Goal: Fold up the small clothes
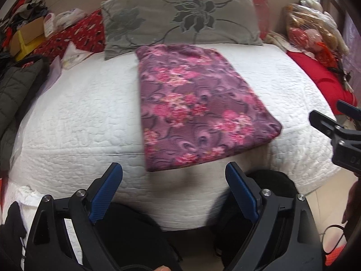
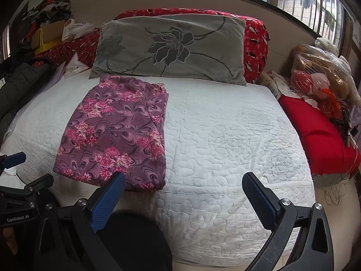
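The garment (image 1: 198,103), purple with pink flowers, lies folded into a flat rectangle on the quilt (image 1: 85,113). Its long axis runs from the near edge of the bed up toward the pillow (image 1: 180,20): the far short end touches the pillow's lower edge, and the near short end reaches the quilt's front seam. In the right wrist view a lengthwise fold line runs down the garment's right part.

The pillow is grey with a dark flower print, and behind it lies a red patterned bolster (image 2: 255,38). Right of the pillow, off the quilt, sits a red cushion (image 2: 315,135); left of it, a dark padded jacket (image 1: 18,85).

The left gripper (image 1: 173,194) hovers just short of the garment's near end, jaws spread wide and holding nothing. The right gripper (image 2: 182,201) hangs over bare quilt right of the garment, also wide and empty. In the right wrist view the left gripper's body reads "GenRobot.AI".
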`<state>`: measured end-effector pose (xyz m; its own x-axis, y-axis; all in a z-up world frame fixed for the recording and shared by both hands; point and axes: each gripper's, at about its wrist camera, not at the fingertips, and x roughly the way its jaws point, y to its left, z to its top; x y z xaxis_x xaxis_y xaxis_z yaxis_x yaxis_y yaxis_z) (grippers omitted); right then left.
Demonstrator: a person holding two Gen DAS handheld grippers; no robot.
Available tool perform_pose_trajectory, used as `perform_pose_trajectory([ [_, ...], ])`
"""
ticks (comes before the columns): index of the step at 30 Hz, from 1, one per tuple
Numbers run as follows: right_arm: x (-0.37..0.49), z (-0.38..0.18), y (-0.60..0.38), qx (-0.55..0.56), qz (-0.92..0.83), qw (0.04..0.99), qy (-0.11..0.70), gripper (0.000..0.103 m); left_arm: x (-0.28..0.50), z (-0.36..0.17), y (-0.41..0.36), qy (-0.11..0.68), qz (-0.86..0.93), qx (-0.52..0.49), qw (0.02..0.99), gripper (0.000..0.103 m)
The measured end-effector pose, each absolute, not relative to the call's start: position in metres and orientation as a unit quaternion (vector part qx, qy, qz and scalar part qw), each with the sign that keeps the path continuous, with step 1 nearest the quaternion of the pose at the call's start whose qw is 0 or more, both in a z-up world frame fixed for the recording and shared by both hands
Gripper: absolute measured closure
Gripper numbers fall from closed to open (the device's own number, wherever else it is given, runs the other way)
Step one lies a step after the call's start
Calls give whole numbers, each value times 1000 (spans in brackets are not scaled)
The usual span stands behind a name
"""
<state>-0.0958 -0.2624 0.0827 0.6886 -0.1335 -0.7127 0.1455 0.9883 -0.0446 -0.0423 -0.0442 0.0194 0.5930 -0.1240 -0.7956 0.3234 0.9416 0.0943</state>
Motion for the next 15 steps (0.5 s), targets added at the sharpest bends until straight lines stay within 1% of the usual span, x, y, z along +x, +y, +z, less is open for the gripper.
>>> perform_pose_trajectory([
  [15,-100,82,-281,38,-92,917,387,0,-50,22,-63,439,-151,110,879,10],
])
